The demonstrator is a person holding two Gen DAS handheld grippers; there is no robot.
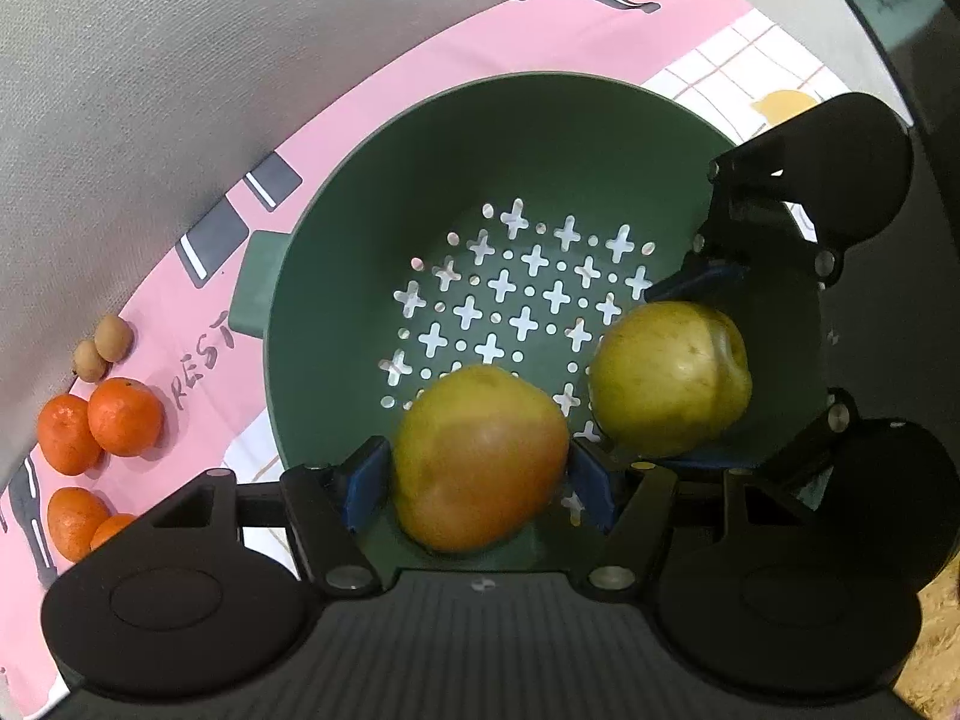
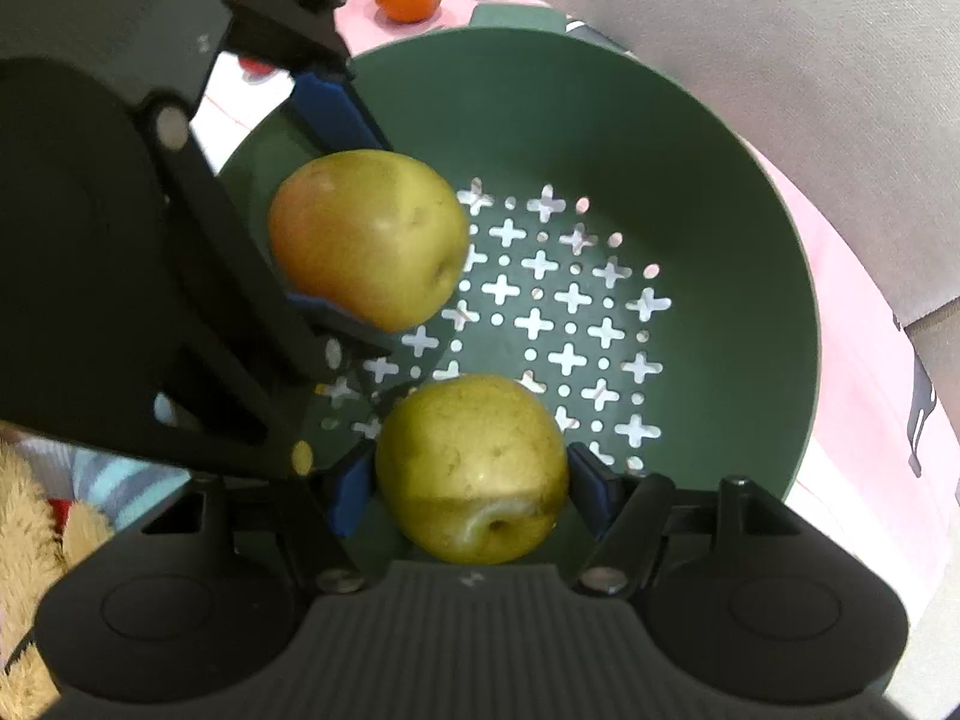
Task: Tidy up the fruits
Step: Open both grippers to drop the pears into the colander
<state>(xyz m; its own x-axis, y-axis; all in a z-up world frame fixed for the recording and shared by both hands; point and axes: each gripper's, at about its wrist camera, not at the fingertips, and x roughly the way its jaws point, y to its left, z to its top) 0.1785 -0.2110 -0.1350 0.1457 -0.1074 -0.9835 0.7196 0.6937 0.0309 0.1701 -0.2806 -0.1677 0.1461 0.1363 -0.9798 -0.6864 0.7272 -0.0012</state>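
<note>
Two apples are hanging over one green bowl, and each is being squeezed by its own gripper. The left gripper is pointing down, and its two blue pads are pressing on both sides of the reddish-yellow apple, so its fingers are standing fairly wide around the fruit. Just beside it, the right gripper is doing the same with the yellow-green apple, its two blue pads touching the apple's sides. This apple is showing its stem dimple toward the camera. In the left view the right gripper is showing at the side with its apple, and in the right view the left gripper is showing with its apple.

Both apples are sitting inside the bowl's rim, above the bottom. The bottom is full of little holes shaped like crosses and dots. The bowl is resting on one pink cloth with dark marks on it.

Farther away on the cloth, four oranges are lying close together. Past them, two small brown fruits are touching each other. Behind everything, a grey cushion is showing.
</note>
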